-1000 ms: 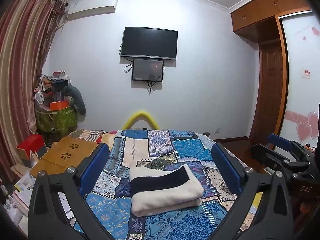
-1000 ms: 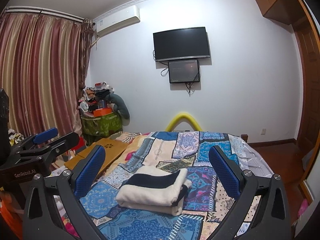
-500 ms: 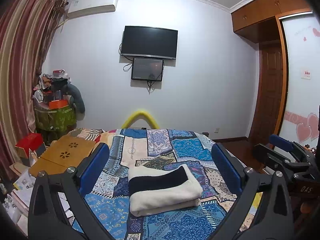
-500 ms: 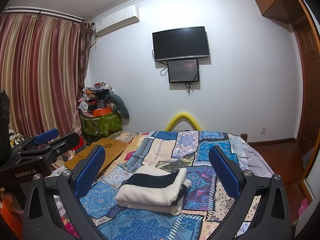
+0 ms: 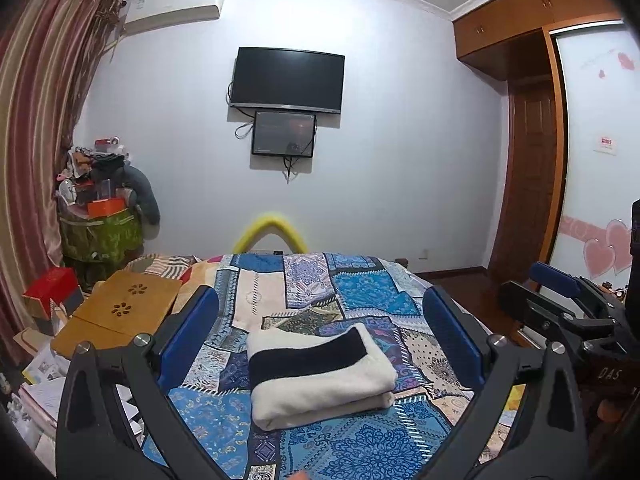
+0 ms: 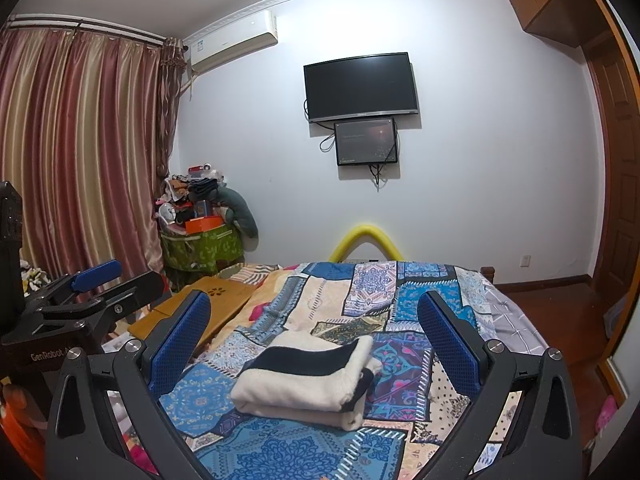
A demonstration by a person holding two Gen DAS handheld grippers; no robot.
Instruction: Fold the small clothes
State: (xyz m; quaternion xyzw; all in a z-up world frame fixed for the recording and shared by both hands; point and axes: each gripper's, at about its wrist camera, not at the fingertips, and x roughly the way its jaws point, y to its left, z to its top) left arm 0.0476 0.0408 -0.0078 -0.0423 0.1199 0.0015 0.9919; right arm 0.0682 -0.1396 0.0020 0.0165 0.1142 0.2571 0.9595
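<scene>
A folded cream garment with a dark navy band lies on the patchwork bedspread near the bed's middle, with open quilt all round it. The left gripper hangs above the bed with its jaws spread wide and empty, the bundle framed between the blue pads but not touched. The right gripper does the same from the 3 o'clock side, jaws spread wide and holding nothing; from there the bundle's stacked edges face 4 o'clock. At 9 o'clock a wooden lap tray lies against the bed's edge. Off the far left corner, at 10 o'clock, a green fabric bin stands by the striped curtain, piled above its rim with clothes, a grey plush toy and an orange box. Bare wooden floor runs along the bed's right edge at 3 o'clock toward the door. A yellow foam arch rises behind the foot at 12 o'clock, under the wall television.
</scene>
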